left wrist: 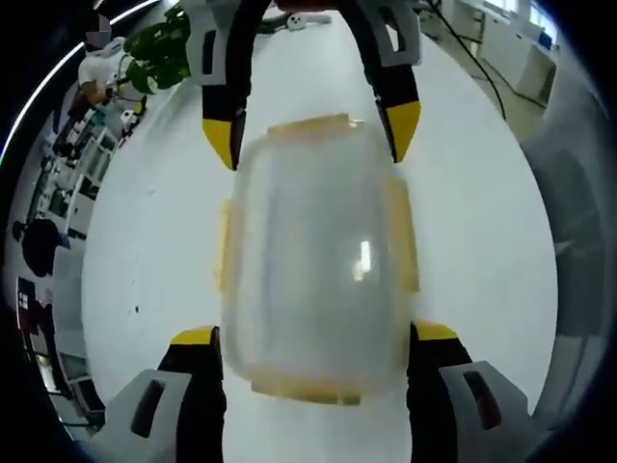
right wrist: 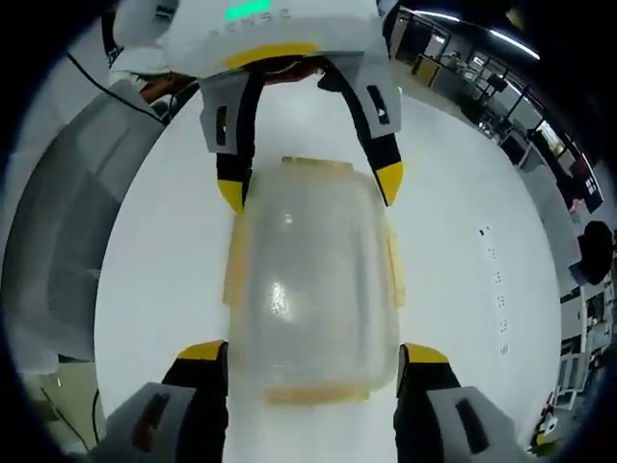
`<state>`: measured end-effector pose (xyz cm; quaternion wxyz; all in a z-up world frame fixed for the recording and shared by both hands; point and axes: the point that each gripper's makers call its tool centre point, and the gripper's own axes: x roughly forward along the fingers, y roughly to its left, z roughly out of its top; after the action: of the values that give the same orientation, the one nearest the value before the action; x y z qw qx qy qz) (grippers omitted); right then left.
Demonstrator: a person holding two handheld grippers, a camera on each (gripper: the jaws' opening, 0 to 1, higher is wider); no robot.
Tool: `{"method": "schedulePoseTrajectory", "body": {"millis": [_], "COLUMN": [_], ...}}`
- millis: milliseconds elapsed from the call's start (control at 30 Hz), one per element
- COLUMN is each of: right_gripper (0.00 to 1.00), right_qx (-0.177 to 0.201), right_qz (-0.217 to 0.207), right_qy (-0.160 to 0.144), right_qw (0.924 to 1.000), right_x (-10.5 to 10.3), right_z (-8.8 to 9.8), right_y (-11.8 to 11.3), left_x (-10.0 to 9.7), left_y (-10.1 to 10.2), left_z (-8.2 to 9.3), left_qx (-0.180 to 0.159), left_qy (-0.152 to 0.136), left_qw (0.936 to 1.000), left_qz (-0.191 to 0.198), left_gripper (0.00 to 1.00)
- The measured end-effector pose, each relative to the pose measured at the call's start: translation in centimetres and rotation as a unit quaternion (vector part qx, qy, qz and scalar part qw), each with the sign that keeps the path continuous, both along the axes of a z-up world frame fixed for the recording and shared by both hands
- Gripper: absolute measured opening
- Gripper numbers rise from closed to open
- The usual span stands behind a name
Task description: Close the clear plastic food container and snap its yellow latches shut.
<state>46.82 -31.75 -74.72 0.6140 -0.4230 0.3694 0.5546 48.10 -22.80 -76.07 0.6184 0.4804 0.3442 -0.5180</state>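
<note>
In the left gripper view, the left gripper [left wrist: 313, 340] has its jaws spread wide, its yellow tips standing on either side of the near end of the clear plastic container [left wrist: 313, 260]. Whether the tips touch the container's sides cannot be told. The right gripper [left wrist: 313, 135] comes in from the far side, also spread, with its yellow tips flanking the container's far end.

In the right gripper view the arrangement is mirrored: the right gripper [right wrist: 313, 355] straddles the near end of the container [right wrist: 313, 280] with open jaws, and the left gripper [right wrist: 310, 188] flanks the far end.

The container lies flat on the white table [left wrist: 482, 222], its clear lid on top. A yellow latch [left wrist: 310, 123] shows at the far end, another [left wrist: 307, 389] at the near end, and one along each long side; whether they are snapped down cannot be told.

Beyond the table's far left edge, green plants [left wrist: 159, 48] and a seated person [left wrist: 39, 246] appear.
</note>
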Motion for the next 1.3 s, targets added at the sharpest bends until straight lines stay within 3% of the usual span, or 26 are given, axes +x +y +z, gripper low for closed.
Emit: {"method": "schedulePoseTrajectory", "body": {"millis": [233, 300, 1300], "right_gripper": [0.7, 0.7, 0.69], "right_qx": [0.0, 0.0, -0.009], "right_qz": [0.0, -0.002, 0.008], "right_qy": [0.003, 0.018, 0.013], "right_qw": [1.0, 0.9998, 0.9998], "right_x": [0.04, -0.38, -0.58], "right_z": [-0.15, -0.34, -0.4], "right_y": [0.07, 0.11, 0.39], "left_x": [0.05, -0.06, -0.61], "left_y": [-0.03, -0.11, 0.18], "left_z": [-0.14, -0.2, -0.15], "left_qx": [0.002, 0.003, -0.002], "left_qy": [-0.001, -0.002, 0.001], "left_qw": [1.0, 0.9999, 1.0], "left_qz": [-0.003, -0.01, 0.008], "left_gripper": [0.75, 0.75, 0.74]}}
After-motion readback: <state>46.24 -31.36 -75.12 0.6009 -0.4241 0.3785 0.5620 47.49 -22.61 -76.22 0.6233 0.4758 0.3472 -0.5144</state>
